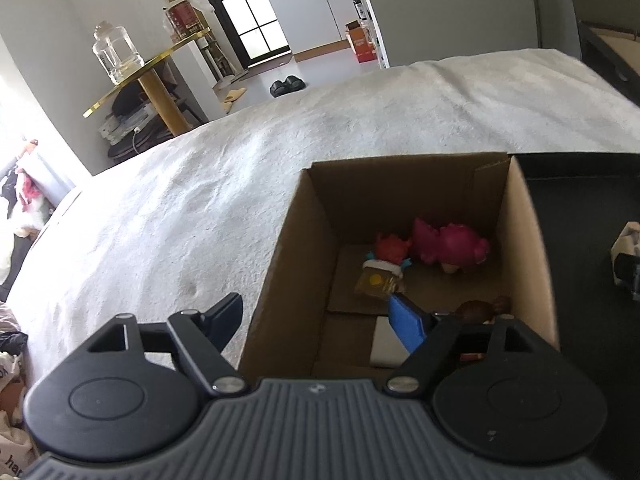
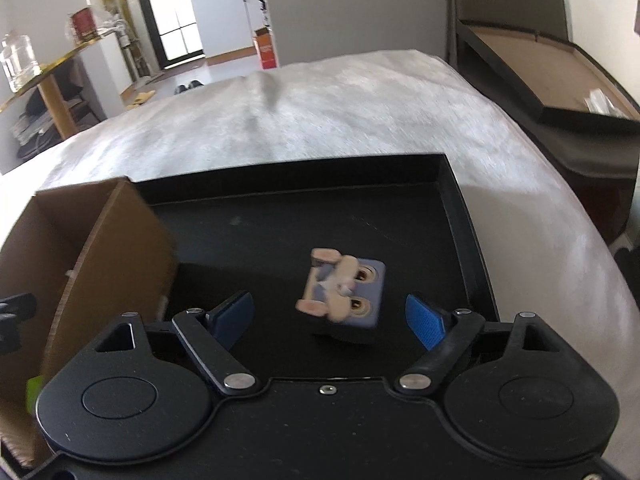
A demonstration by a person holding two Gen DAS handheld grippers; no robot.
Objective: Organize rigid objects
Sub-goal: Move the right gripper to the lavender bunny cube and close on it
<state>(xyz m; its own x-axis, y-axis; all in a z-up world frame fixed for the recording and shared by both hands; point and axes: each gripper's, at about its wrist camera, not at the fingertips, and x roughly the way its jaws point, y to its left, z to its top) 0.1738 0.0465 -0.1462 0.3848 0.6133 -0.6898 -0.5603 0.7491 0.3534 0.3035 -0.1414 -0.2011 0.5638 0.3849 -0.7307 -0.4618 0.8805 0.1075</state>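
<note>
A brown cardboard box stands on the white bed cover. Inside lie a pink toy, a red-haired figure, a small tan house toy and a brown-haired figure. My left gripper is open and straddles the box's left wall, one finger outside and one inside. A blue-grey rabbit toy block lies in the black tray. My right gripper is open just above the block, which sits between and slightly ahead of the fingertips.
The box stands against the tray's left side. The white bed cover stretches beyond both. A gold side table with a glass jar stands at the far left. A dark shelf is to the right of the bed.
</note>
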